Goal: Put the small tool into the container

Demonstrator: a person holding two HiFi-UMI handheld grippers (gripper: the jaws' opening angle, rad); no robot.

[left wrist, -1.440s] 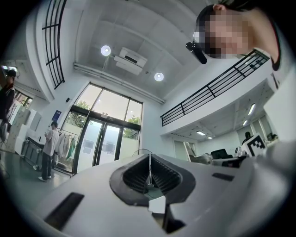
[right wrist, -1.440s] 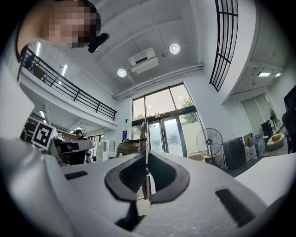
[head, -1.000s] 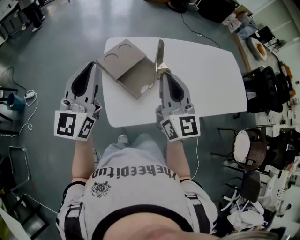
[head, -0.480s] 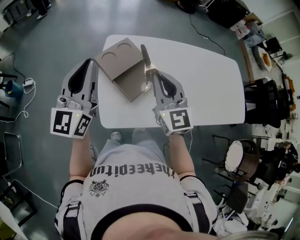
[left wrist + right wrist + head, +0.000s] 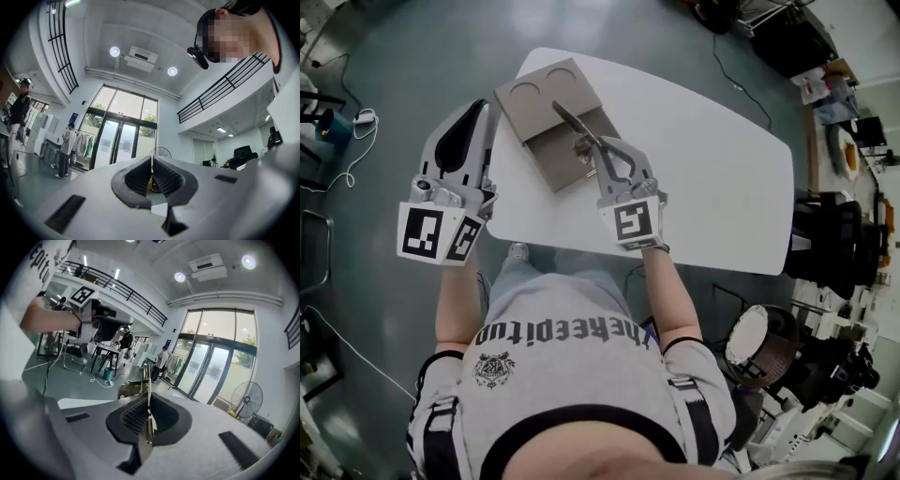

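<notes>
**Small tool pinched above the container**

My right gripper (image 5: 585, 146) has its jaws clamped tight on the small tool (image 5: 568, 119), a thin metal strip sticking out past my tips. It hangs above the open brown container (image 5: 551, 157), which lies on the white table (image 5: 712, 169). My left gripper (image 5: 481, 108) is closed on nothing, off the table's left edge.

The right gripper (image 5: 586, 150) is swinging the small tool (image 5: 566, 119) leftward, tilting it down over the open container (image 5: 534, 98).
</notes>
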